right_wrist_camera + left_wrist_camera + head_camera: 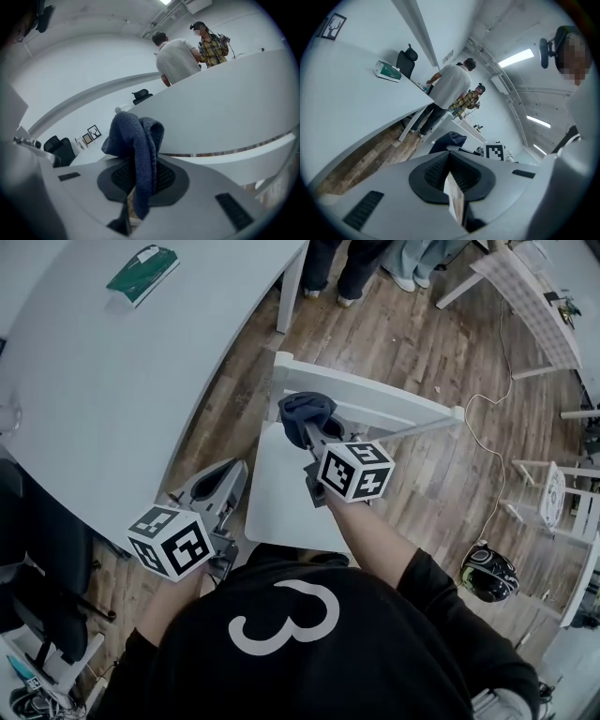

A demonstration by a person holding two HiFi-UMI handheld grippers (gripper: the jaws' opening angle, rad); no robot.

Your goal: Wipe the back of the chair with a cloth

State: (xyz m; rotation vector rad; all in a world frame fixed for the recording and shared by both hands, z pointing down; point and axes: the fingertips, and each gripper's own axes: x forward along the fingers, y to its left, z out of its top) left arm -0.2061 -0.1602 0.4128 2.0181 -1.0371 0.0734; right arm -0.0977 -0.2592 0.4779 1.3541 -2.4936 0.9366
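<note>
Right gripper [314, 432]: jaws clamped on a dark blue cloth [307, 413]; in the right gripper view the fabric is pinched between the pads [161, 178] and bunches up above them, with 1 fold hanging down through the gap.
Cloth position: at the left end of the chair back [394, 399], over its top rail; the head view does not settle whether it presses on the rail or sits just above it.
Left gripper [230, 474]: jaws together with nothing between them, held low beside the left edge of the seat [286, 493], well apart from the cloth.
Chair: white, standing on the wood floor [441, 465] with its back facing away from the person and its seat towards them.
Table [112, 409]: large, white, with a curved edge, just left of the chair; 1 green box [142, 273] lies near its far side.
Floor, right side: 1 dark helmet [488, 575].
Other people: 2 stand beyond the table [176, 58], seen in both gripper views.
</note>
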